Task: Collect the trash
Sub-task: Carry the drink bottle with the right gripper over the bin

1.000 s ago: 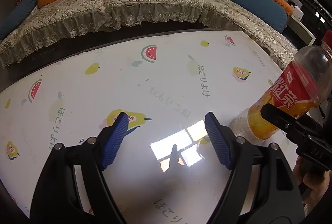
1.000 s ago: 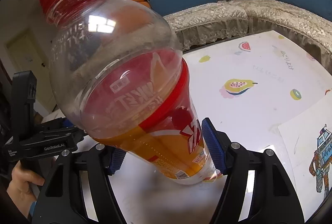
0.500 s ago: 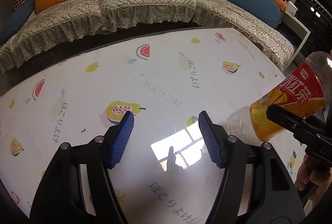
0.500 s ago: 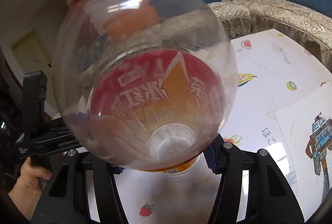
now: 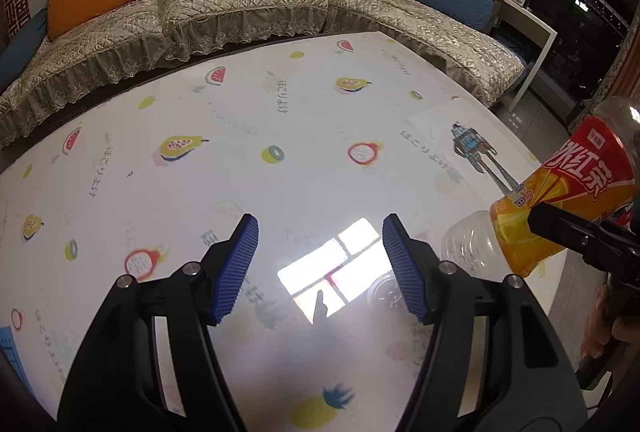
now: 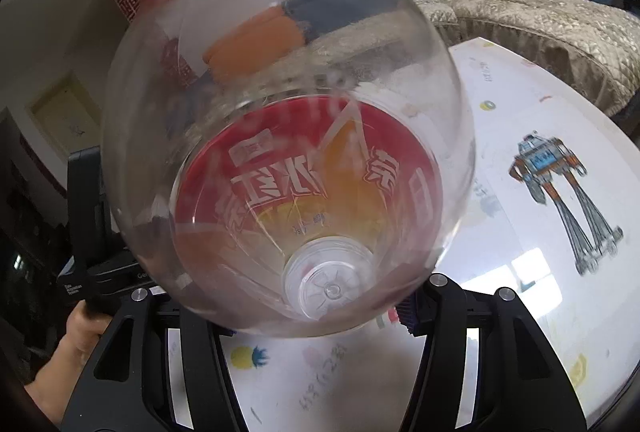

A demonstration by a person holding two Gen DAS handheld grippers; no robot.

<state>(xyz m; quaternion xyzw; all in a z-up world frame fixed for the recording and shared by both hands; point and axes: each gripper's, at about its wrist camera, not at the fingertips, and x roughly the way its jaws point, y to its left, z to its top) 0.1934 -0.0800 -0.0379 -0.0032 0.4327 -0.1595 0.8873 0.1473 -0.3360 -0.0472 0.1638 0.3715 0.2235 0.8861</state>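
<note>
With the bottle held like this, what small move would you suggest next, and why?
Probably carry the empty bottle off the table toward a bin, none being in view: the right hand-held gripper already grips its base, lifted clear, while the left hand-held gripper holds nothing.

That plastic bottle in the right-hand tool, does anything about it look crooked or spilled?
Nothing spilled. The bottle is empty and tilted well off upright, clamped near its base in the right gripper. The left gripper holds nothing over the table.

A curved sofa with orange and blue cushions wraps a glossy fruit-print table.
</note>
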